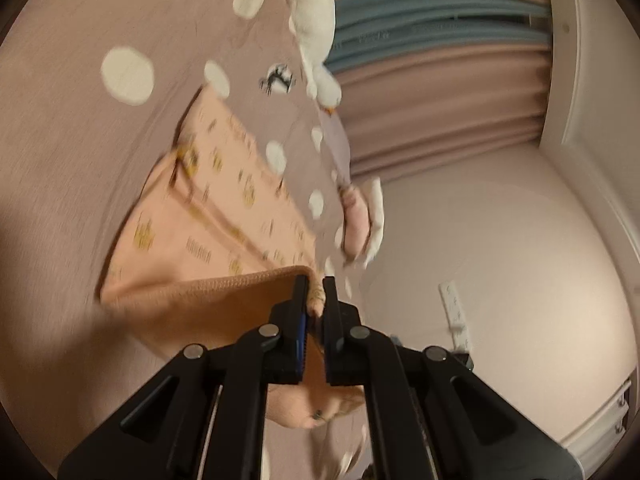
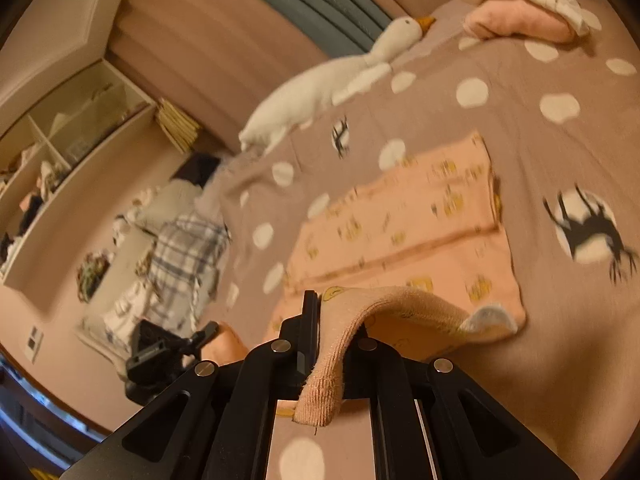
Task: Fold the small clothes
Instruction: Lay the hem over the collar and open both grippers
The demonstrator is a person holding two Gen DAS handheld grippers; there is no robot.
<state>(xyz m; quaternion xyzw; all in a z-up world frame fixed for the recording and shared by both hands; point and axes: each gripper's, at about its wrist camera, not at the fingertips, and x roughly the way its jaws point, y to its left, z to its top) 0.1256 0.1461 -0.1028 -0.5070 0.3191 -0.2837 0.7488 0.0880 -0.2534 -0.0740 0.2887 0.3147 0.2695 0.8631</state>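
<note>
A small peach garment point(image 1: 216, 216) with yellow prints lies partly folded on a mauve bedspread with white dots point(image 1: 80, 128). My left gripper point(image 1: 315, 292) is shut on the garment's ribbed hem, lifted off the bed. In the right wrist view the same garment point(image 2: 420, 216) lies spread ahead, and my right gripper point(image 2: 336, 308) is shut on its ribbed hem point(image 2: 400, 300), which drapes over the fingers. The left gripper point(image 2: 160, 344) shows at lower left in that view, beside a bit of peach cloth.
A white goose plush point(image 2: 320, 84) lies at the head of the bed, also in the left wrist view point(image 1: 316, 24). A pink and white pillow pile point(image 2: 520, 12) sits at the far corner. A plaid garment point(image 2: 184, 252) lies left of the bed, shelves point(image 2: 60, 152) beyond.
</note>
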